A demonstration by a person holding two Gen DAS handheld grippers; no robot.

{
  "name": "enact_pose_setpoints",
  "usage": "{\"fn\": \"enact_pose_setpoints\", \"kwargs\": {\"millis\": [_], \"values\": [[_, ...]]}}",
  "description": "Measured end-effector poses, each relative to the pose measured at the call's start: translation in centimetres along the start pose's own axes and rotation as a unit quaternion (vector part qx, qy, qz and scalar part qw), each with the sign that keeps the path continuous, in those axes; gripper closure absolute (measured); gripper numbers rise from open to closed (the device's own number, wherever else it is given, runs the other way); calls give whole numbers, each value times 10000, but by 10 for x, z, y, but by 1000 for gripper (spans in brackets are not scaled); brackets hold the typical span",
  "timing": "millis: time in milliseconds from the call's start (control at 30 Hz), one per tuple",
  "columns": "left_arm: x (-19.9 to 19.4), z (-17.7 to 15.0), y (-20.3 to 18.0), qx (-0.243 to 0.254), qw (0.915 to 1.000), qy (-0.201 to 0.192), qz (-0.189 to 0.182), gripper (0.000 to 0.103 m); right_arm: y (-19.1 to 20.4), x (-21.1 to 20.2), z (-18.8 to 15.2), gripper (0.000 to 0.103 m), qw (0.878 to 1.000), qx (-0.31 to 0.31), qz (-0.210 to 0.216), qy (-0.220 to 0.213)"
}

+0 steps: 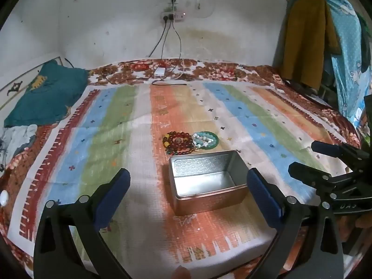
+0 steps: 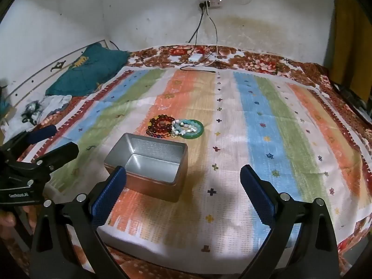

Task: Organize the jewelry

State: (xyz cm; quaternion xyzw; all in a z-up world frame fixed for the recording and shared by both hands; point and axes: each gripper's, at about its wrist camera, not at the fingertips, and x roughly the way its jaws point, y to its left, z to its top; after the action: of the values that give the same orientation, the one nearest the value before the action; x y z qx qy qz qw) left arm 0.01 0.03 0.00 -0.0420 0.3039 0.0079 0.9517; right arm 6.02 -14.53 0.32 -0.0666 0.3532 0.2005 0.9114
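Note:
An open, empty metal tin [image 1: 207, 181] sits on the striped cloth [image 1: 116, 139]; it also shows in the right wrist view [image 2: 148, 165]. Just behind it lies a pile of jewelry: dark red bead bracelets [image 1: 179, 140] [image 2: 161, 125] and a green bangle with pale turquoise and white beads [image 1: 205, 140] [image 2: 189, 127]. My left gripper [image 1: 188, 179] is open and empty, its fingers either side of the tin, nearer than it. My right gripper [image 2: 183, 176] is open and empty, to the tin's right. Each gripper shows in the other's view [image 1: 325, 162] [image 2: 46, 139].
A teal pillow [image 1: 46, 93] and crumpled clothes [image 1: 16, 139] lie at the left of the bed. A white charger [image 1: 159, 71] and cables run from a wall power strip [image 1: 173, 16] at the back. Hanging clothes [image 1: 325, 41] stand at the right.

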Motion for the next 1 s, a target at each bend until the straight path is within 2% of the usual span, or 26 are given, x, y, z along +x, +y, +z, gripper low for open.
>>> {"fn": "enact_pose_setpoints", "kwargs": {"millis": [100,233,367,433,600,1000], "values": [[-2,-1,0,-61,9999,-22,-158,6,0,1,0,4,10000,39,33,-23],[2,3,2,-59,9999,-46,72,5,-3,-1,-1,4,10000,19,12,-41],[8,1,5,-117,9999,123,-30,5,-6,-5,1,4,10000,-20,-20,-56],[7,0,4,-113,9998,173,36,5,-3,-6,-3,4,9999,-28,-42,-98],[6,0,2,-106,9998,169,-26,6,1,-3,-1,4,9999,-43,-84,-71],[10,-3,6,-149,9995,263,93,6,2,-3,-3,4,9999,-93,33,-70]]}}
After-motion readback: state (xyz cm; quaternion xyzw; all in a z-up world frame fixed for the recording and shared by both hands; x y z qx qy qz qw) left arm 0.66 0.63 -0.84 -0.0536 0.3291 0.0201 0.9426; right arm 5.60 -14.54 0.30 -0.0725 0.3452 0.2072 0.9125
